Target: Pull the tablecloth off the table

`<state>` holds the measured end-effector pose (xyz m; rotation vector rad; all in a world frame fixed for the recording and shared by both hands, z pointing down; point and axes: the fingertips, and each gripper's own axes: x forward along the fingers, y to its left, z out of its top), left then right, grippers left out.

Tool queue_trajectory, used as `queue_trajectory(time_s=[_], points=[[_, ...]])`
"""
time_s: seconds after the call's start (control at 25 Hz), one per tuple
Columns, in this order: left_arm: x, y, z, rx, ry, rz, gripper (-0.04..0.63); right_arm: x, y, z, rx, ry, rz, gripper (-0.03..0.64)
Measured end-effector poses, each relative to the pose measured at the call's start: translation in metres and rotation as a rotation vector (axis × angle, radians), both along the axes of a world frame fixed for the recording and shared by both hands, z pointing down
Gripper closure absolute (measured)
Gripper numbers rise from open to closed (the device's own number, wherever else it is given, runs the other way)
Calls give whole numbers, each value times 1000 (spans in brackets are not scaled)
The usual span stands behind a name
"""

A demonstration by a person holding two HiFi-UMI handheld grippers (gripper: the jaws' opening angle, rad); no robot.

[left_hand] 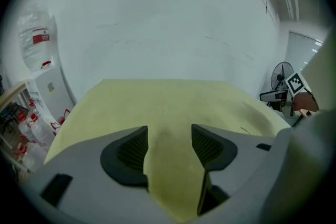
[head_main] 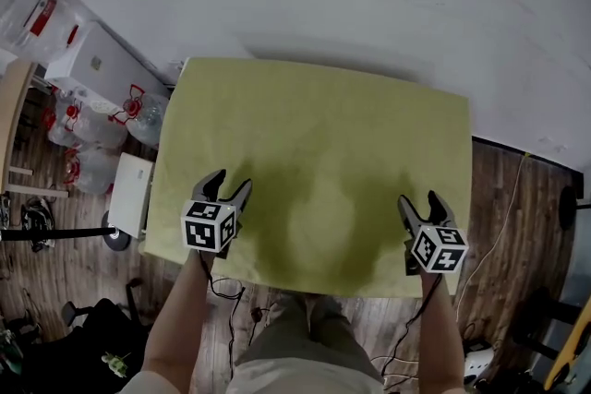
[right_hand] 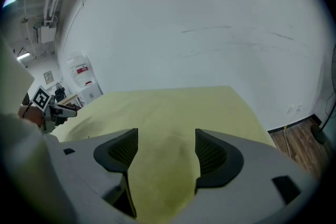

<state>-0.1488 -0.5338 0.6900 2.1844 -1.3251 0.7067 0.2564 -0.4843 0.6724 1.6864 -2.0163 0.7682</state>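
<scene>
Over the near part of the tablecloth (head_main: 314, 134), left gripper (head_main: 229, 182) and right gripper (head_main: 418, 200) gape empty; a shallow pinch could slip.

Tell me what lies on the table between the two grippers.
Only bare tablecloth, darkened by shadow, lies between the left gripper and right gripper; the head view shows it.

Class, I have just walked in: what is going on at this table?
A person stands at the near edge of a yellow-green tablecloth, holding a left tool and a right tool over it. Both tools have their jaws apart, with cloth showing between them but not pinched. The cloth lies spread flat, not yet pulled.
</scene>
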Motion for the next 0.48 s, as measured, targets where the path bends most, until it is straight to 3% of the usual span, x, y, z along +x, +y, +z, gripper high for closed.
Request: queue_trajectory(time_s=[0.2, 0.48], points=[[-3, 3, 31, -65, -33, 1, 336, 5, 4, 32, -59, -28, 58, 265], [-4, 2, 58, -104, -102, 16, 327, 4, 10, 63, -126, 26, 54, 250]])
